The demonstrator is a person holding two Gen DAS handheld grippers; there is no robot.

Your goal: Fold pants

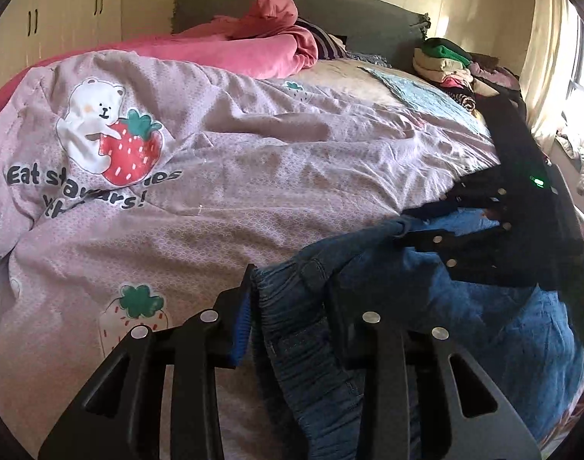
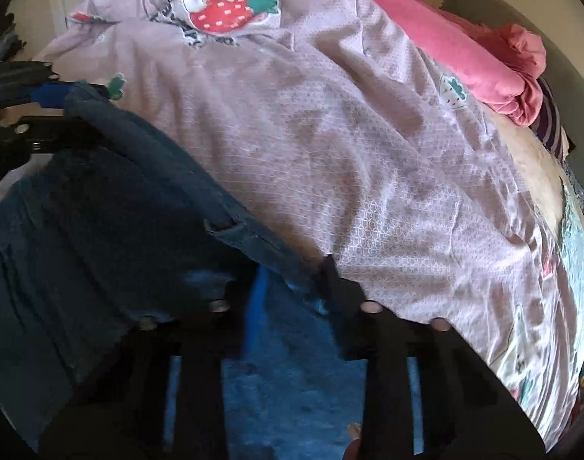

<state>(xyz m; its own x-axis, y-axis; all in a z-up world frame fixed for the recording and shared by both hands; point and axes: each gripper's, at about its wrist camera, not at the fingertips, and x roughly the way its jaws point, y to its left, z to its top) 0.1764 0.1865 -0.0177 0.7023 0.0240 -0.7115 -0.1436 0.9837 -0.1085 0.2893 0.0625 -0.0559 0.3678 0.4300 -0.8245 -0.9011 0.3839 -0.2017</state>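
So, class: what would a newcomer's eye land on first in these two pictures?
Probably the blue denim pants, bunched at the near edge of the bed with both grippers at the waistband. Behind them spreads a lilac quilt with a bear-and-strawberry print, and a pink blanket heaped at the headboard.

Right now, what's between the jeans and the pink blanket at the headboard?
Only the lilac strawberry-print duvet: a wrinkled stretch with nothing on it runs from the jeans up to the pink blanket. Clearest in the left wrist view.

Blue denim pants (image 1: 303, 337) bunched; waistband raised off bed.
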